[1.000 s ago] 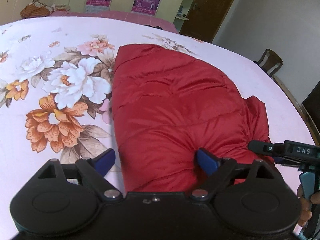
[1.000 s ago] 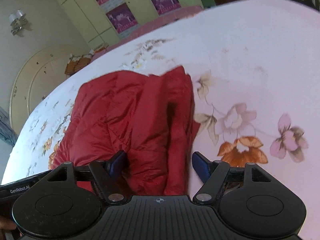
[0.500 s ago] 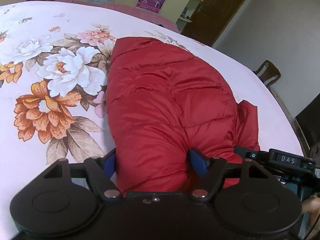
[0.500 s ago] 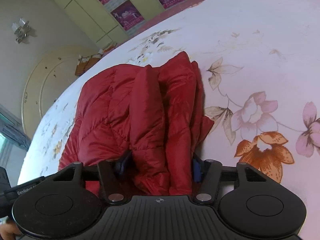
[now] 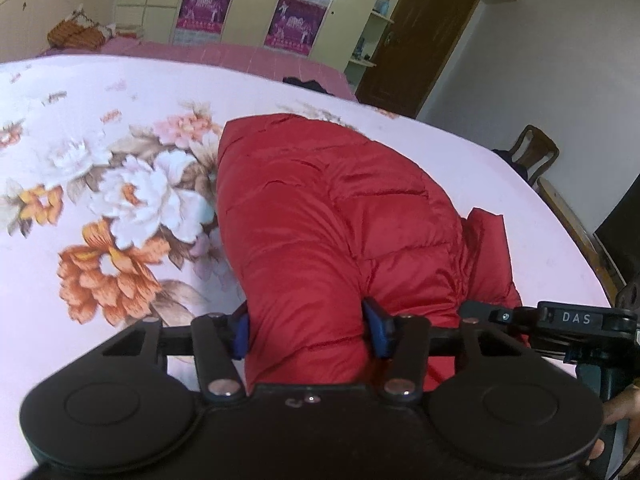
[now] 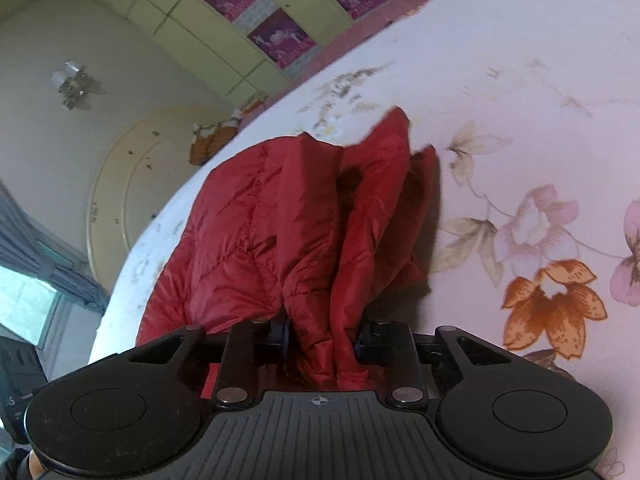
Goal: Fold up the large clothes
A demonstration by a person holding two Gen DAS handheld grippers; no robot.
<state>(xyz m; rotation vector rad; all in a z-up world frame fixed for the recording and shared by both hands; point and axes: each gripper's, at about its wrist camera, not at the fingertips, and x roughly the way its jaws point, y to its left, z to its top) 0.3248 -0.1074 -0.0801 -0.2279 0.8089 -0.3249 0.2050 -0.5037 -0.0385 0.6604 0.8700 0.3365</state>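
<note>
Since a second ago, both our claws have narrowed onto the red puffy jacket (image 5: pixel 320 220) on the flowered bed (image 5: pixel 80 120). Left wrist view: our left claw (image 5: pixel 310 332) is closing, blue pads squeezing the near hem, probably to lift it for a fold. Right wrist view: our right claw (image 6: pixel 322 338) is closing, pinching bunched jacket layers, likely so both corners rise together.

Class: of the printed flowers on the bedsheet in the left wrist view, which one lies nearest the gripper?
The orange flower, just left of the red jacket; the white flower and pink flower lie farther up the sheet.
</note>
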